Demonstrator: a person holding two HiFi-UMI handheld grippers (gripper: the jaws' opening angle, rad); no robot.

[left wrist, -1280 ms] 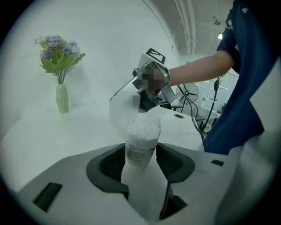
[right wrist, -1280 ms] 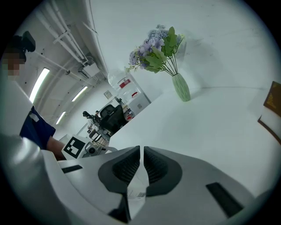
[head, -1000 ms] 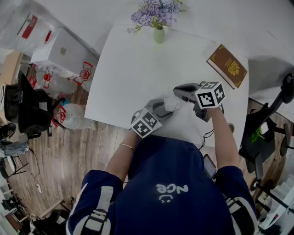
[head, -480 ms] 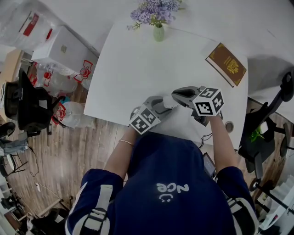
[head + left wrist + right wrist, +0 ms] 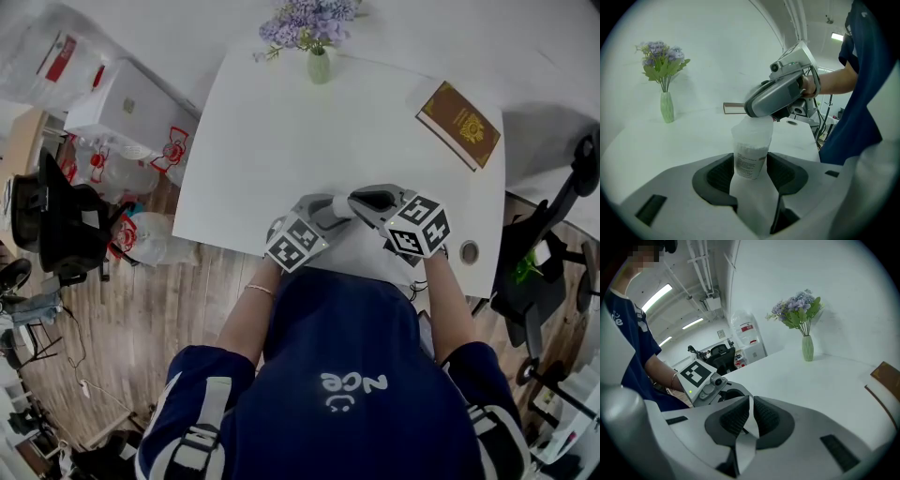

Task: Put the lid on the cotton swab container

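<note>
Capping in progress at the middle of the worktop's [image 5: 281, 141] near edge. The left gripper [image 5: 751, 168] has its jaws set wide and clamped on the sides of the cotton swab container [image 5: 751, 157]. This is a clear, labelled tub with its lower part packed with white swabs. Whether its base rests on the worktop cannot be told.

From the right, the right gripper [image 5: 750, 418] reaches over the tub's top. Its jaws are pinched almost together on the thin wall of the frosted lid [image 5: 752, 427]. In the left gripper view the lid appears to sit over the container's mouth, though whether it is fully seated cannot be told.

The next move likely calls for a straight downward press while the left jaws brace the tub. The lid should let go only once it sits level.

At the middle of the far edge, a pale green vase [image 5: 319, 66] holds a sprig of purple flowers. A brown book [image 5: 459, 122] lies by the far right corner.
</note>
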